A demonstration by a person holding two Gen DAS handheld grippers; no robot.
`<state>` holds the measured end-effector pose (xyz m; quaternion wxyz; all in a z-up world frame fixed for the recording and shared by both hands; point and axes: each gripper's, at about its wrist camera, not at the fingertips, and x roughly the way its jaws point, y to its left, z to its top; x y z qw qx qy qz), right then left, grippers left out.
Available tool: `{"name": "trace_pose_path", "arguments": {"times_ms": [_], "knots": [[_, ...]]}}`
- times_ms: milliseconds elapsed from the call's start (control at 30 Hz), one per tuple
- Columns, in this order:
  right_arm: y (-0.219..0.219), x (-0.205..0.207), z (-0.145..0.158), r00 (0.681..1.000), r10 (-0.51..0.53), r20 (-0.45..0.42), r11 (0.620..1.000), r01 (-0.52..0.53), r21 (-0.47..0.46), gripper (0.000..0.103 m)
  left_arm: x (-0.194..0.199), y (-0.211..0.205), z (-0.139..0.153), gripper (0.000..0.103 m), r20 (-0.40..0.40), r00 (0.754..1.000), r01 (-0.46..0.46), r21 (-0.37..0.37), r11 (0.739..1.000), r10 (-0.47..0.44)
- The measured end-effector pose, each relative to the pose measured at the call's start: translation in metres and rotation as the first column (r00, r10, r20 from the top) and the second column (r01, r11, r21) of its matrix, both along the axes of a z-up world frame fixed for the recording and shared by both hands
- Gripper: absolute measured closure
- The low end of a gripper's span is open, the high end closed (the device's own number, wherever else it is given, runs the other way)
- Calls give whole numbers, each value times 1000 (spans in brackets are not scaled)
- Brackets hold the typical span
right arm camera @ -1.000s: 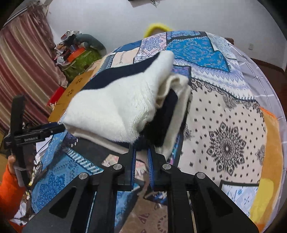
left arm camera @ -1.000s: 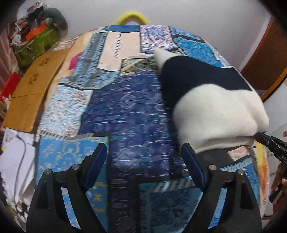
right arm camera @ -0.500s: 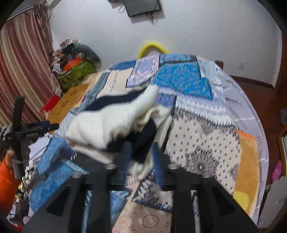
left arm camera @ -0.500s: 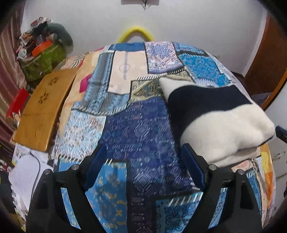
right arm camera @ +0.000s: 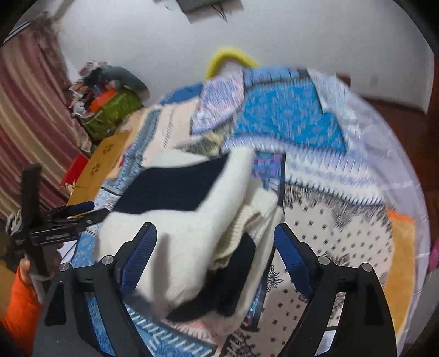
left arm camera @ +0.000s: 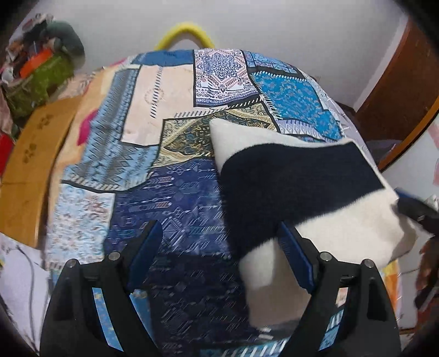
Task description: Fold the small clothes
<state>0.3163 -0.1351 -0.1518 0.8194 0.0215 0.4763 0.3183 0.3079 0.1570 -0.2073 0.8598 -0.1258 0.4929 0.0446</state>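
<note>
A bed spread with a patchwork quilt of blue, cream and gold printed panels (left arm camera: 170, 164) fills both views, its far edge meeting a plain white wall (left arm camera: 274, 24). On the quilt lies the folded fleece garment in cream with a broad navy band (left arm camera: 299, 192), a thick stack of layers; in the left wrist view it sits from the centre out to 3 o'clock, and in the right wrist view its stacked edges (right arm camera: 241, 225) face the camera at centre. Along the bed's side at 9 o'clock in the left view is a long tan wooden board with flower-shaped cut-outs (left arm camera: 30, 164), and past it at 10 o'clock a green bag heaped with mixed clutter (left arm camera: 35, 79). A striped maroon curtain (right arm camera: 30, 115) hangs at 9 o'clock in the right view. A curved yellow bar (left arm camera: 186, 31) rises behind the bed at 12 o'clock. The left tongs (left arm camera: 219, 254) are spread wide apart above the quilt, the garment's near corner showing just inside the right-hand blue pad; contact cannot be judged. The right tongs (right arm camera: 215, 252) are also wide apart, one finger on each side of the garment's near end, gripping nothing. The right view is motion-blurred.
</note>
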Motion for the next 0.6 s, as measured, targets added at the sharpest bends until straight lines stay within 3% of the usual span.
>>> {"name": "trace_pose_path", "arguments": {"times_ms": [133,233,367,600], "knots": [[-5,19,-35,986,-31,-162,998,39,46,18,10,10,-6,16,-4,1000,-3,-130,991,2],[-9,23,-51,974,-26,-223,996,44,74,17,17,14,-14,16,-22,1000,8,-233,972,-14],[-9,25,-63,962,-16,-274,993,47,108,10,28,14,-30,15,-51,998,22,-385,923,-45],[-10,27,-76,936,28,-352,979,46,199,7,38,3,-51,13,-73,994,39,-489,871,-85]]}}
